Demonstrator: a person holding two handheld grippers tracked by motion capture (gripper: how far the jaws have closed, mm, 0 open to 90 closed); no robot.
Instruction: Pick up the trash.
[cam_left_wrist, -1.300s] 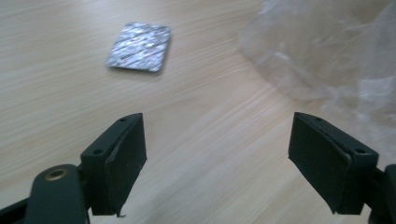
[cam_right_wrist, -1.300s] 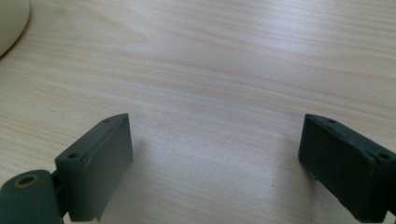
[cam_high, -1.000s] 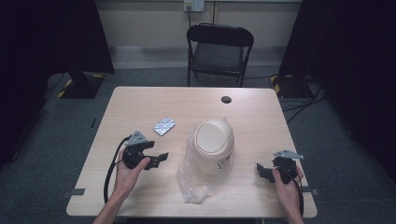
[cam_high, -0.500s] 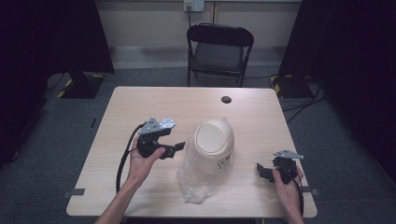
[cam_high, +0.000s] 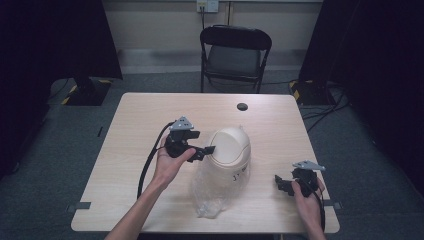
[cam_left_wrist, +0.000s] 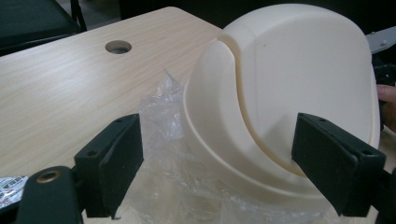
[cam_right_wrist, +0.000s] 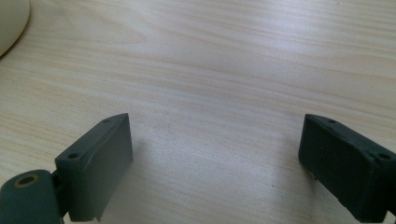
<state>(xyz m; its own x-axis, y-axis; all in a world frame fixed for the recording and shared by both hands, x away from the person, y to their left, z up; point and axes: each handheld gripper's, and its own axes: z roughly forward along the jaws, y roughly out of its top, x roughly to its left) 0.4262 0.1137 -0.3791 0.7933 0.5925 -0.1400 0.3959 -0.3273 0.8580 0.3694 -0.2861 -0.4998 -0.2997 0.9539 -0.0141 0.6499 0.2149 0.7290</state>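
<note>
Left tool: the left tool (cam_high: 206, 150) is up at the left side of the bin (cam_high: 231, 148); its jaws have just been opening and stand fairly wide, one on each side of the bin's domed top in the left gripper view, with nothing pressed between them; no grip yet.
Bin: cream, with a domed swing lid (cam_left_wrist: 299, 79); it sits near the middle of the table (cam_high: 135, 130), its lid end toward the far edge; a clear plastic bag (cam_high: 212, 192) spills from it toward the person.
Progress: early, by my reading; the bin is reached but not held, the bag is loose and crumpled on the table; gripping the lid or the bag is all still to do.
Right tool: the right tool (cam_high: 281, 182) rests low near the table's front right corner, well apart from the bin; its jaws are wide with bare wood between them.
Around: a small printed packet (cam_left_wrist: 10, 185) just beside the left tool; a cable hole (cam_high: 242, 106) near the far edge; a black folding chair (cam_high: 235, 55) beyond the table.
In the way: the crinkled bag bunches up against the bin's near side and could catch a jaw.
</note>
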